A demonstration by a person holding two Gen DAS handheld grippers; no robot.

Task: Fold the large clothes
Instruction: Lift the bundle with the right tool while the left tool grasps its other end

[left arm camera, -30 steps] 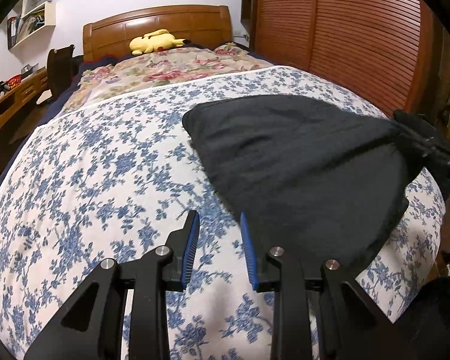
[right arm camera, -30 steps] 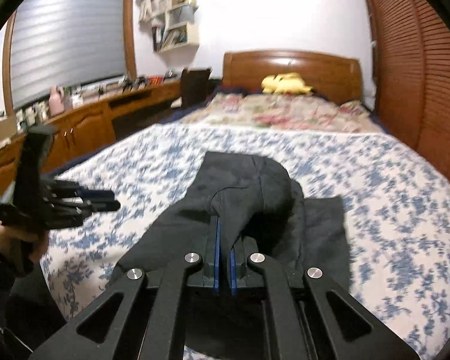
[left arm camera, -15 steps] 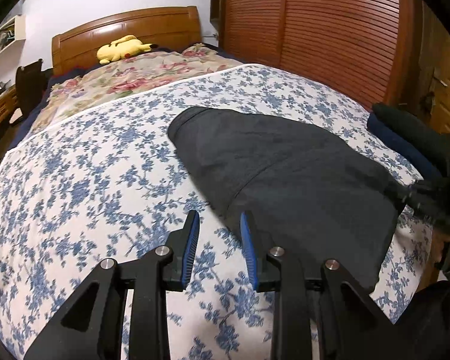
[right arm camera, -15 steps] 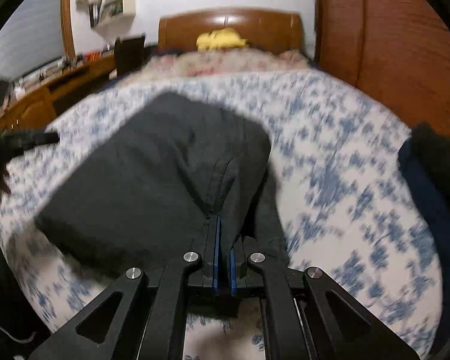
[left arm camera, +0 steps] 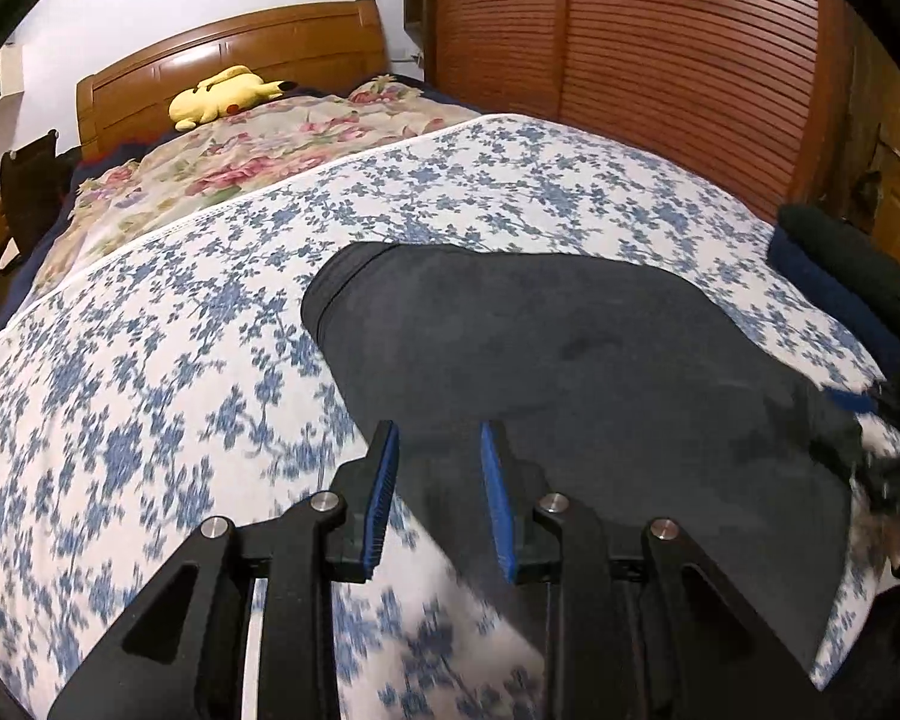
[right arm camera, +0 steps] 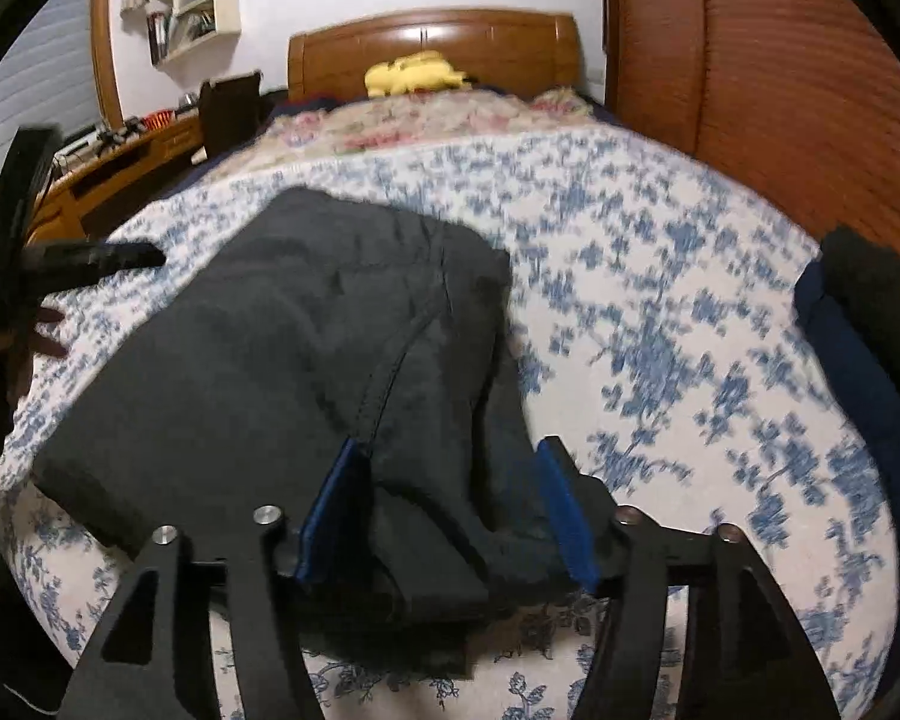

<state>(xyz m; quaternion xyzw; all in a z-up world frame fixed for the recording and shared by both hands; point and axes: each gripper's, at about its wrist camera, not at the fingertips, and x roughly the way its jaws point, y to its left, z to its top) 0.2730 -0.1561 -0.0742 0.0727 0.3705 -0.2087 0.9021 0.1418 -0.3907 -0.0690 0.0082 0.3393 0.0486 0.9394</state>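
Note:
A black garment (left arm camera: 570, 360) lies folded on the blue-flowered bedspread (left arm camera: 150, 360). My left gripper (left arm camera: 438, 429) hovers over its near left edge, open, with a narrow gap and no cloth between its blue pads. In the right wrist view the same garment (right arm camera: 270, 348) spreads ahead. My right gripper (right arm camera: 448, 447) is low over its near corner. Its jaws are opening, and a thick fold of the cloth lies loose between them. The left gripper (right arm camera: 90, 255) shows at the left edge there, held by a hand.
A stack of dark folded clothes (left arm camera: 840, 252) sits at the bed's right edge. A floral quilt (left arm camera: 270, 144) and a yellow plush toy (left arm camera: 222, 99) lie by the headboard. Louvred wardrobe doors (left arm camera: 630, 60) line the right side, and a wooden desk (right arm camera: 120, 162) the left.
The right gripper came down with the fold of the garment, and its jaws went from shut on the cloth to wide apart. The left gripper moved across to the garment's near edge.

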